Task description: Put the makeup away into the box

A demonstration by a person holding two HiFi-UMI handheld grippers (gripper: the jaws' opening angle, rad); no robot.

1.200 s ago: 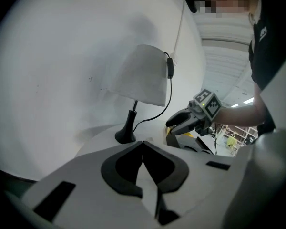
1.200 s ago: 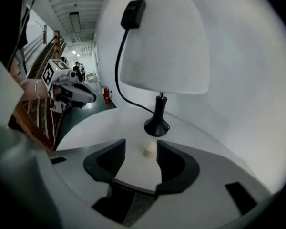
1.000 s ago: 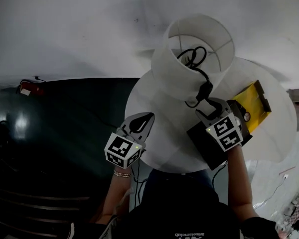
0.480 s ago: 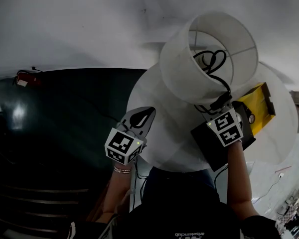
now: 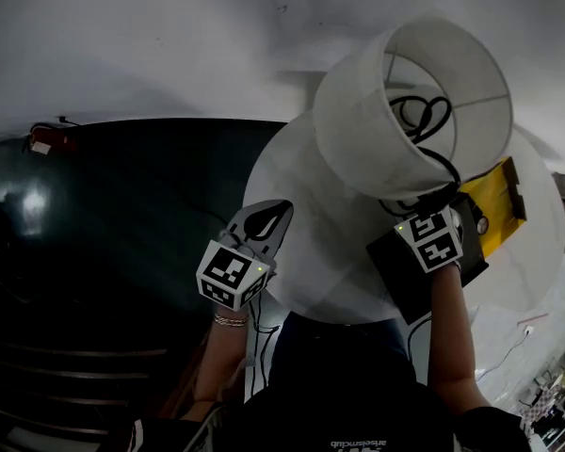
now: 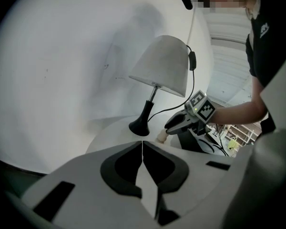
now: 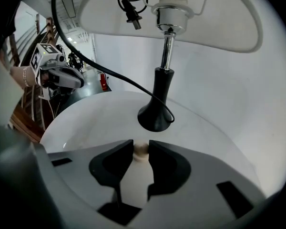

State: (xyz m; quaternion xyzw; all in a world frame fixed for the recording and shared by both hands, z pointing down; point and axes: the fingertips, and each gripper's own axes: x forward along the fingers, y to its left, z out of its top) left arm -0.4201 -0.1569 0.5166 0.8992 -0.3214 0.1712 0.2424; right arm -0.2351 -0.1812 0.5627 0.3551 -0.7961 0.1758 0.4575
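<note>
Makeup piece, small, light, probably soft, sits between our right gripper's tips, jaws just closed on its sides; we squeeze gently.

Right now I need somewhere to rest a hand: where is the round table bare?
Bare: the left half of the round table, from the lamp base out to its left rim. Crowded: the right side, with the black box, the yellow item and the lamp cord.

**Tabletop tally: one of each**

One round white table, one lamp with a white fabric shade and black stand, one black box, one flat yellow pack, one small beige makeup piece.
</note>
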